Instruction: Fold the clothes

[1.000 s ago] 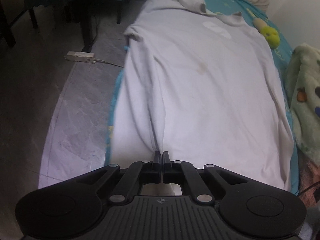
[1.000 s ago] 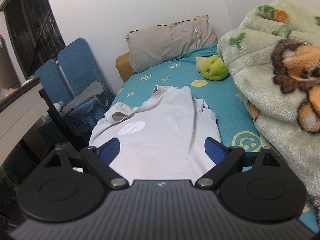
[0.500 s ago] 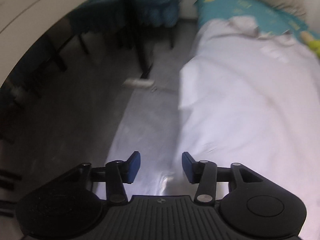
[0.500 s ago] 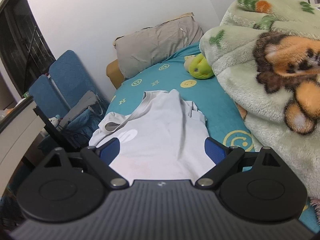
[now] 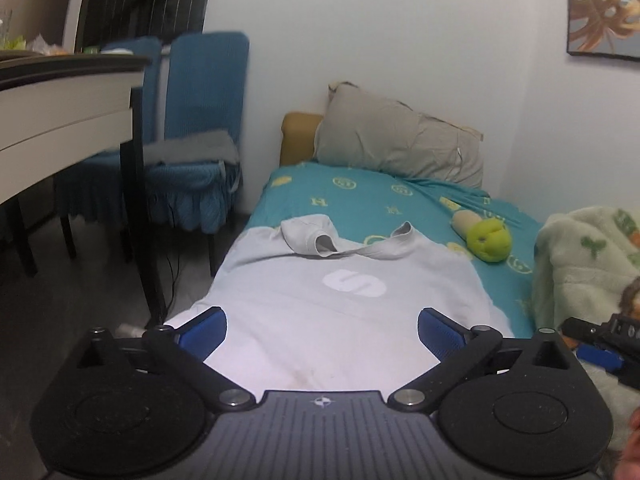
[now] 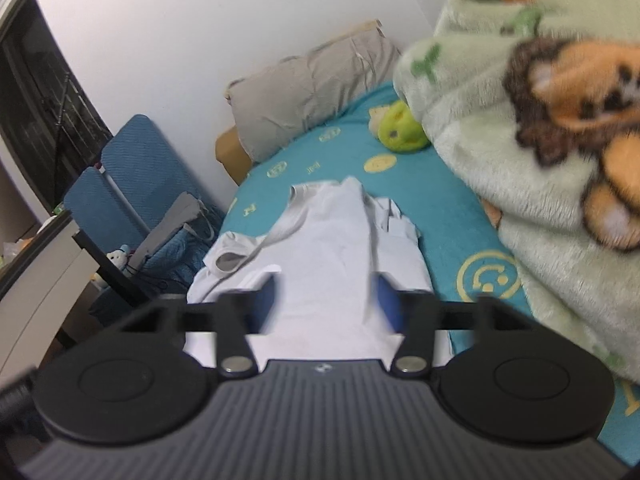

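Fingers of my left gripper (image 5: pixel 322 330) are opening, spread wide, nothing between them; those of my right gripper (image 6: pixel 325 300) are closing, still apart, pads blurred, over the white shirt (image 5: pixel 336 312) lying flat on the teal bed sheet (image 5: pixel 372 200). Fleece blanket (image 6: pixel 532 168) crowds the right; green plush toy (image 5: pixel 489 242), pillow (image 5: pixel 400 144) beyond; blue chair (image 5: pixel 200 128), table (image 5: pixel 60 108) left.

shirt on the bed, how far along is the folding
Done: the white shirt lies on the teal sheet, one sleeve flipped in by the collar. In hand: nothing held; the left gripper is opening, empty; the right gripper is closing over the shirt's right side, pads not yet pressing. Left: side folds and folding it in half.
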The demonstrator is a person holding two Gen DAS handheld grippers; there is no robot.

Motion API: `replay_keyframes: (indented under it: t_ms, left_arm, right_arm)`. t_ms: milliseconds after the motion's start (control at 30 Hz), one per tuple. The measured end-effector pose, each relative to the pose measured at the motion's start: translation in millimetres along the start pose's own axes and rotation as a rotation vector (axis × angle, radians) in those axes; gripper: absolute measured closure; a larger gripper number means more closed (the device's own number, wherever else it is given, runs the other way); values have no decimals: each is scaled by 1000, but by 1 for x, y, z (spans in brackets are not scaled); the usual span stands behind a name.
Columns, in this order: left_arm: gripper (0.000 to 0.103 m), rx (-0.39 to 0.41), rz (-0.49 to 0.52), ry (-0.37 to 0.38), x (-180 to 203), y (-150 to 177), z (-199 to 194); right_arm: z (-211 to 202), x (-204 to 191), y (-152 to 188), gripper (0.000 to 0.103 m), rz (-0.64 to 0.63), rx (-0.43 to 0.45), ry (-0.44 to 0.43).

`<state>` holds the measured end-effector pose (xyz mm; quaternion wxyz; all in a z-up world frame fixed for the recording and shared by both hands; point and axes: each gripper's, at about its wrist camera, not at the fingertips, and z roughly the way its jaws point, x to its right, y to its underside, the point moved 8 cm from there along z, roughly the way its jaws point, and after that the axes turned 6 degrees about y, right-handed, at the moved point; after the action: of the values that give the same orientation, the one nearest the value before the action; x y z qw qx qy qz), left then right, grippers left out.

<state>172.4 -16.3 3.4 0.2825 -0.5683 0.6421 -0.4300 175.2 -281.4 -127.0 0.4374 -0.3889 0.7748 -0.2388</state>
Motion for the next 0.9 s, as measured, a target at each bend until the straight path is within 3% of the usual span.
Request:
replay_keyframes:
  t_ms: [67, 167, 300, 400, 467, 533, 633, 700, 733, 800, 833, 867, 900]
  left_arm:
    - [0, -16, 4, 14, -10, 28, 25]
    - [0, -58, -41, 7, -35, 59, 54]
    - [0, -90, -152, 37, -59, 68, 72]
    - [0, -89, -187, 43, -70, 72, 83]
    - [0, -89, -184, 39, -75, 78, 94]
    - [0, -102, -196, 54, -75, 84, 105]
    - [0, -138, -228, 73, -74, 94, 132]
    - [0, -151, -240, 89, -73, 99, 142]
    - [0, -157, -246, 96, -73, 101, 146]
    - [0, -161, -247, 104, -73, 103, 148]
    - [0, -161, -247, 106, -73, 104, 149]
    - [0, -163, -251, 105, -74, 104, 149]
    - [0, -166, -255, 103, -75, 105, 149]
  right_arm:
    - [15, 4, 1, 78, 41, -18, 15]
    - [47, 5, -8, 79, 75, -12, 41]
    - [92, 19, -29, 76, 159, 45, 90]
    - [130, 37, -33, 64, 230, 40, 127]
    - [153, 48, -31, 39, 256, 26, 136]
    - [170, 56, -26, 23, 282, 17, 154]
    - [191, 62, -18, 23, 304, -5, 142]
    - [196, 58, -18, 24, 273, 33, 137]
    - [199, 55, -18, 25, 255, 31, 125]
    - [206, 47, -18, 53, 212, 20, 108]
    - [209, 44, -18, 82, 186, 5, 120]
    - [209, 41, -17, 90, 162, 0, 133]
    - [206, 39, -18, 91, 139, 20, 149]
